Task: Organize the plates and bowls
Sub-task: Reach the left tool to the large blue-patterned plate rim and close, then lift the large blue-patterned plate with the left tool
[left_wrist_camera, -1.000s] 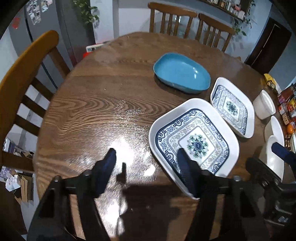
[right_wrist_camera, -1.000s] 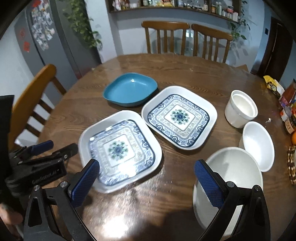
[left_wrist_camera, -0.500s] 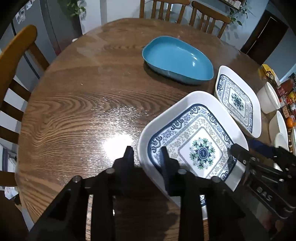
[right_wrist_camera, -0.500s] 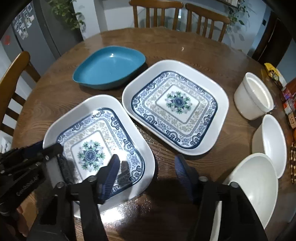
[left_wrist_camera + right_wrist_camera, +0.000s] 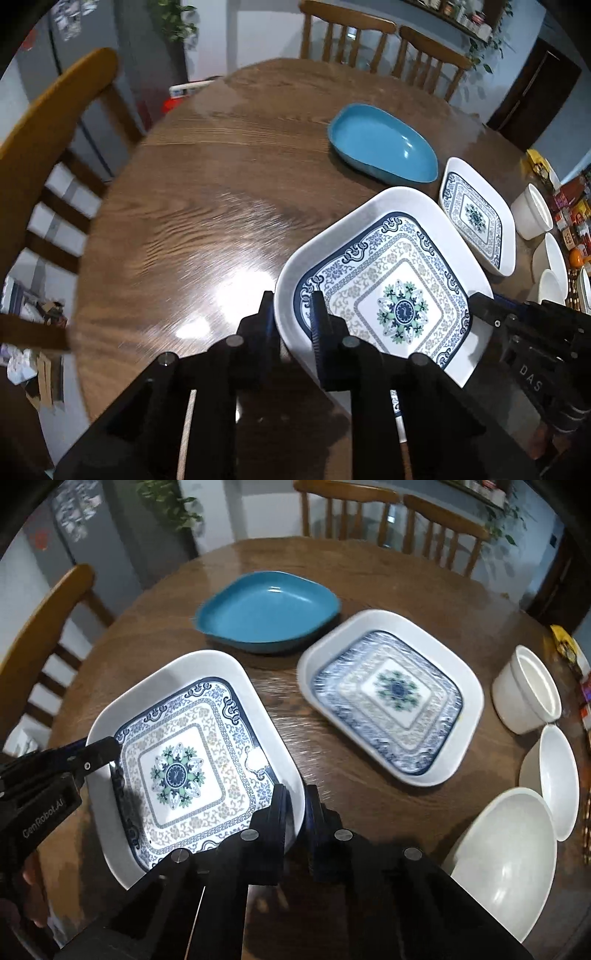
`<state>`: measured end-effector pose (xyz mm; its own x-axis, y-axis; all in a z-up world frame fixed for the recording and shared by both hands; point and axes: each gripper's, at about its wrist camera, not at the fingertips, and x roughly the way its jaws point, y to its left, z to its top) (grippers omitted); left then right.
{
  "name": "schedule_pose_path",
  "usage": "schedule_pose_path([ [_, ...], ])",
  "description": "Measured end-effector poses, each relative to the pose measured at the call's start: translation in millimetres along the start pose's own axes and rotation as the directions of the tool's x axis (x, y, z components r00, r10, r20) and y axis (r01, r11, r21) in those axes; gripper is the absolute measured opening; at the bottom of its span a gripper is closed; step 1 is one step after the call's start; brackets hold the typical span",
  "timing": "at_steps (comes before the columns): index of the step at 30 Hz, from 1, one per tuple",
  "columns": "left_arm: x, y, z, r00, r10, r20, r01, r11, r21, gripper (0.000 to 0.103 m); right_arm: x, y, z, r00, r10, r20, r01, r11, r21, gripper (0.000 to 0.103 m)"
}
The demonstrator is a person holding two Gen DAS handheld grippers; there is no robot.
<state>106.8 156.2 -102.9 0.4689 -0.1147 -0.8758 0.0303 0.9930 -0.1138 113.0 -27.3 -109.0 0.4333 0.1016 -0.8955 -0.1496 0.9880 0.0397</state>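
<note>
Both grippers are clamping the same patterned square plate (image 5: pixel 184 771) on the round wooden bench (image 5: pixel 207 206). The left gripper (image 5: pixel 291 314) is pinching the plate's rim at its 9 o'clock edge, one finger inside the rim, one outside; its jaws have just been closing and are now nearly together on the rim. The right gripper (image 5: pixel 295 805) is gripping the rim at the plate's 4 o'clock corner in the same way, its jaws likewise just closed down on it. A second patterned square plate (image 5: pixel 391 701) is lying just beside at 2 o'clock, a blue dish (image 5: pixel 269 609) at 12 o'clock. A white cup (image 5: pixel 528 690), small white bowl (image 5: pixel 554 779) and large white bowl (image 5: pixel 506 856) are sitting along the bench's 3 o'clock edge.
</note>
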Motion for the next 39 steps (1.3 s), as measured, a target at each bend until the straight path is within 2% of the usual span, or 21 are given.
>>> schedule_pose_path([
  [5, -4, 6, -21, 0.999, 0.016, -0.035, -0.017, 1.0, -0.024, 0.016, -5, 18, -13, 1.0, 0.018, -0.005, -0.018, 0.998, -0.054, 0.011],
  [12, -2, 4, -33, 0.998, 0.028, -0.058, -0.032, 0.998, -0.063, 0.016, 5, 14, -16, 1.0, 0.022, -0.023, -0.023, 0.997, -0.076, 0.011],
  [18, 3, 6, -21, 0.996, 0.06, -0.066, -0.067, 0.992, -0.11, 0.016, 17, 13, 16, 1.0, 0.018, -0.017, -0.02, 0.993, -0.118, 0.012],
  [24, 13, 23, -13, 0.992, 0.073, -0.104, -0.092, 0.976, -0.195, 0.016, 35, 33, 49, 0.999, 0.03, -0.029, -0.035, 0.981, -0.189, 0.012],
  [31, 22, 31, -10, 0.986, 0.086, -0.142, -0.119, 0.964, -0.239, 0.016, 57, 53, 66, 0.999, 0.024, -0.036, -0.033, 0.966, -0.257, 0.014],
  [33, 21, 33, -12, 0.987, 0.086, -0.137, -0.119, 0.96, -0.254, 0.021, 66, 56, 67, 0.999, 0.036, -0.035, -0.044, 0.965, -0.26, 0.016],
  [34, 19, 33, -12, 0.988, 0.086, -0.128, -0.116, 0.959, -0.257, 0.031, 67, 53, 68, 0.998, 0.053, -0.032, -0.059, 0.966, -0.25, 0.018],
  [35, 15, 33, -13, 0.988, 0.094, -0.121, -0.122, 0.959, -0.257, 0.046, 64, 49, 70, 0.997, 0.075, -0.016, -0.076, 0.974, -0.214, 0.018],
  [37, 3, 33, -16, 0.989, 0.115, -0.088, -0.134, 0.957, -0.255, 0.06, 51, 39, 69, 0.994, 0.109, 0.008, -0.106, 0.981, -0.164, 0.019],
  [39, -16, 30, -18, 0.991, 0.129, -0.044, -0.136, 0.96, -0.246, 0.06, 31, 28, 65, 0.989, 0.143, 0.039, -0.136, 0.98, -0.145, 0.021],
])
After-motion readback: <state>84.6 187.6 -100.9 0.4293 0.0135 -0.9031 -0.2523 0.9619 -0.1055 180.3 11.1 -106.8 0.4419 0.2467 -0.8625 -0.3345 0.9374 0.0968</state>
